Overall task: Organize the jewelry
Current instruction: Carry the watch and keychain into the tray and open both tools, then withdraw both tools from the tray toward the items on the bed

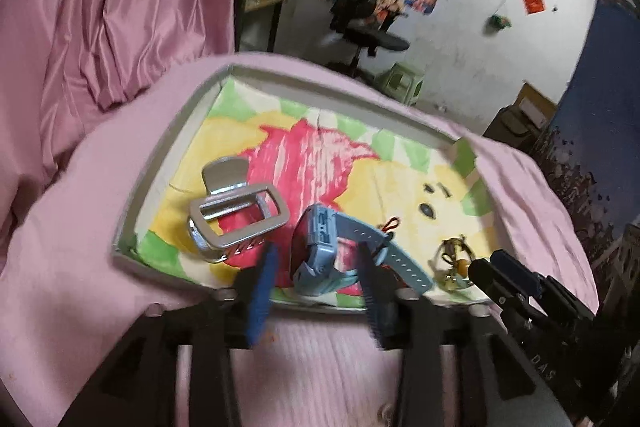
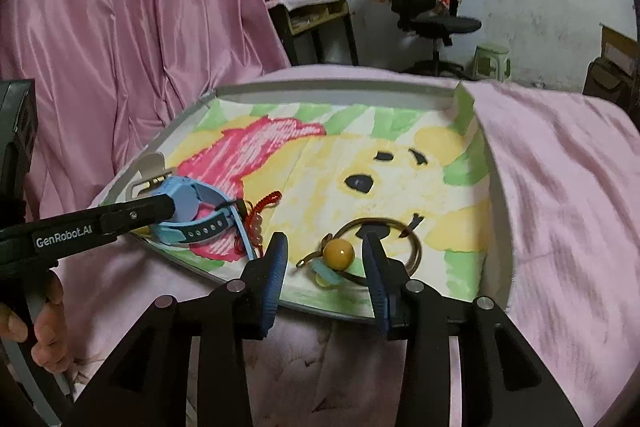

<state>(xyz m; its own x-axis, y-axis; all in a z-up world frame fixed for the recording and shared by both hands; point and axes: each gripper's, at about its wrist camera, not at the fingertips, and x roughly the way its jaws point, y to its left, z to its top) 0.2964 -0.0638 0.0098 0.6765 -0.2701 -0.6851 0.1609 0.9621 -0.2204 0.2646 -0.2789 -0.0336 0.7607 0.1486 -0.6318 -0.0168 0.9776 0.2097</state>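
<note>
A pink cloth (image 2: pixel 560 163) covers the bench and a pink satin curtain (image 2: pixel 120 27) hangs behind it; farther back the room shows a white wall with posters, a black office chair (image 2: pixel 424 7) and a green stool (image 2: pixel 493 61). On the cloth sits a shallow grey tray (image 1: pixel 168 163) lined with a picture of a yellow bear in red, evidently the place where the jewelry is being gathered. Inside it, near the left wall, lies a silver watch (image 1: pixel 236 219) on its side, band looped. Just beside it is a blue watch (image 1: pixel 324 251), standing between the spread fingers of the left gripper (image 1: pixel 316 275); the pads do not appear to press on it, so it seems set down rather than carried. A red cord (image 2: pixel 260 215) lies against the blue strap. At the tray's near right corner rests a thin brass-coloured bangle (image 2: pixel 380 247) with an amber bead (image 2: pixel 338 251) and a pale charm, framed by the right gripper (image 2: pixel 326 269), whose fingers stand apart on either side without pinching it. Both pieces look released into the tray, kept apart so they do not tangle.
</note>
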